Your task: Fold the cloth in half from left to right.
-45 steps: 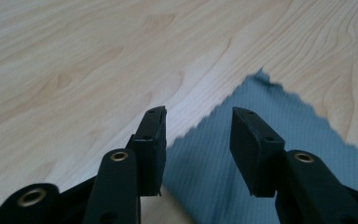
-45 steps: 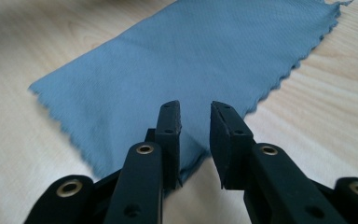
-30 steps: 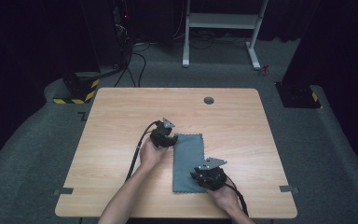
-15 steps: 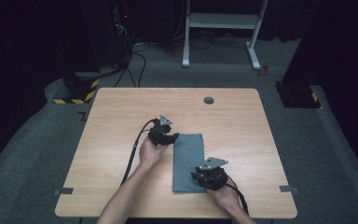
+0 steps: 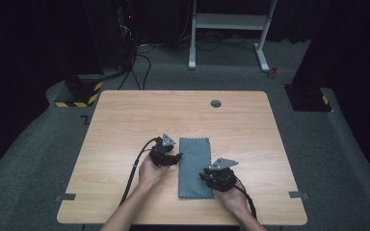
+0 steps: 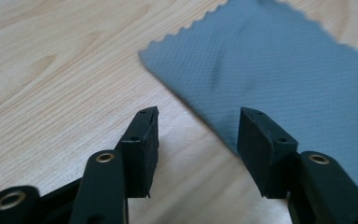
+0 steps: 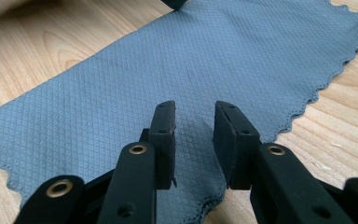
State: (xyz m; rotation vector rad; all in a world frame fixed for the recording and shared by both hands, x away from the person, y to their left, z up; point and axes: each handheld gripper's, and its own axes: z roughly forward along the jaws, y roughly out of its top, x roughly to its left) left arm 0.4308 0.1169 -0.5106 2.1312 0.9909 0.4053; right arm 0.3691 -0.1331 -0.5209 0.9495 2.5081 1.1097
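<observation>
1 grey cloth (image 5: 195,166), flat on tabletop (image 5: 125,120), near the front edge. Left tongs (image 6: 198,135): spread, have just been opening, nothing between them, beside the cloth's zigzag edge. Right tongs (image 7: 193,140): apart, low over the cloth's near corner, not pinching it.

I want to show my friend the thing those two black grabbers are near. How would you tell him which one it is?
Look at the wooden table and find the two hands at its near edge. Between them lies a grey cloth, flat on the wood. It is a long rectangle with a bumpy diamond weave and zigzag edges; the other thing on the tabletop is a small dark round hole farther back.
</observation>
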